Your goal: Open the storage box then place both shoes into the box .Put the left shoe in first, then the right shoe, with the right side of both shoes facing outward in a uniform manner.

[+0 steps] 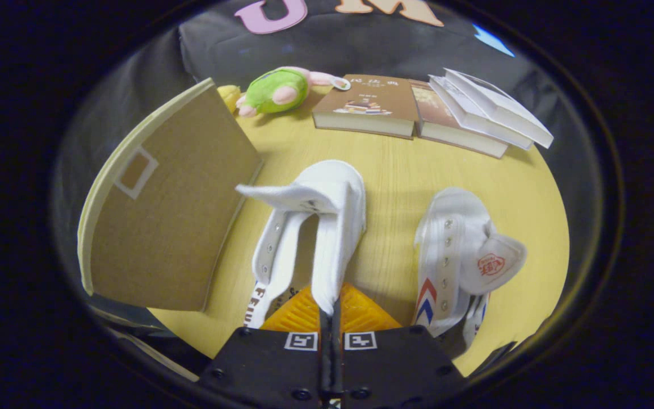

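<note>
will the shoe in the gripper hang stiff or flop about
Likely floppy: the gripper pinches only the thin canvas side of the shoe, and its tongue already folds over. Probably light, since that small pinch holds it. It may swing near the box lid.

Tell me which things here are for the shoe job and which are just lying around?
For the job:
- tongs, pinched shut on the side of the held shoe
- other shoe, lying on the table beside it
- storage box lid, standing open next to the held shoe

Just lying about:
- green plush toy beyond the lid
- books beyond the shoes
</note>
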A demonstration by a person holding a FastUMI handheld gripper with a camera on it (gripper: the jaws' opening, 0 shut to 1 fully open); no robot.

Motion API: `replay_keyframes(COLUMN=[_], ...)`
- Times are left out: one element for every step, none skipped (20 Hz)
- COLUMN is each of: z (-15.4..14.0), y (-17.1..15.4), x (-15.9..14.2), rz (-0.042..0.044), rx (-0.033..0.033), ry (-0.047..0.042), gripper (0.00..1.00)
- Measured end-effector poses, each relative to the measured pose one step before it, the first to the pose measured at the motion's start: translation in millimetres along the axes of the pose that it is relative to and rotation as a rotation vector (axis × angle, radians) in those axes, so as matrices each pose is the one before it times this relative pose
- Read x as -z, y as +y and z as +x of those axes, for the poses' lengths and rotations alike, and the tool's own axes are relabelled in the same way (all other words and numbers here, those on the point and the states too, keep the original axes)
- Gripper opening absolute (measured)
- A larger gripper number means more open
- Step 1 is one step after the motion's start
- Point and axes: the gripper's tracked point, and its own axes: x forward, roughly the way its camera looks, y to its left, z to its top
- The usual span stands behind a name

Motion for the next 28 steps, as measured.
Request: replay_keyframes(z=[-1.15, -1.84, -1.75, -1.30, -0.76, -2.59, -1.58, -2.59, -0.88, -1.74, -3.31, -3.56, -4.28, -2.98, 0.58, 0.09, 2.26, -0.38, 0.75, 1.94, 2.13, 2.04, 1.47, 2.27, 5.40, -2.09, 5.95, 0.26], y=[0.42, 0.75, 1.81, 0.83, 2.64, 3.96, 2.88, 2.71, 2.88, 2.75, 4.62, 6.33, 7.61, 7.45, 1.88, -2.37, -1.05, -2.99, -4.49, -4.62, -4.54, -3.21, -2.77, -3.67, -1.73, -1.98, -2.60, 1.85], x=[-4.66, -5.04, -1.14, -2.64, -1.17, -1.43, 0.18, -1.45, -2.01, -1.33, -1.19, -3.19, -4.43, -5.05, -2.36, 1.84, 4.88, 3.41, 6.01, 3.56, 4.27, 3.29, 2.48, 1.43, 3.04, -0.06, 2.01, 1.65], rz=[0.04114, 0.04692, 0.04518, 0.04509, 0.04735, 0.04383, 0.02830, 0.01848, 0.00443, 0.00062, 0.00352, -0.00086, -0.00425, -0.00571, -0.01445, -0.02182, -0.01389, -0.01037, -0.02514, -0.02182, -0.02670, -0.02662, -0.01969, -0.01258, -0.00930, -0.00932, -0.01742, -0.01485], rx=[-0.00831, -0.00794, -0.01645, -0.01523, -0.01890, -0.02351, -0.01874, -0.00940, -0.00789, -0.00541, -0.00900, -0.01400, -0.01744, -0.01741, 0.00644, 0.01254, 0.00711, 0.01499, 0.01489, 0.02371, 0.02152, 0.01950, 0.01835, 0.01407, 0.00567, 0.00791, 0.01016, -0.01556], ry=[-0.00944, -0.00987, 0.00516, 0.00603, 0.00516, 0.00238, 0.00853, -0.00802, -0.00204, 0.00127, -0.00652, -0.00972, -0.01257, -0.01271, -0.00720, 0.01425, 0.01516, 0.00368, 0.01943, 0.00471, 0.01053, 0.00817, -0.00017, 0.00593, 0.00685, 0.01030, 0.01543, 0.01608], gripper=[0.03, 0.03, 0.03, 0.03, 0.03, 0.03, 0.03, 0.03, 0.03, 0.03, 0.03, 0.03, 0.03, 0.03, 0.03, 0.03, 0.03, 0.03, 0.03, 0.03, 0.03, 0.03, 0.03, 0.03, 0.04, 0.11, 0.18, 0.25])
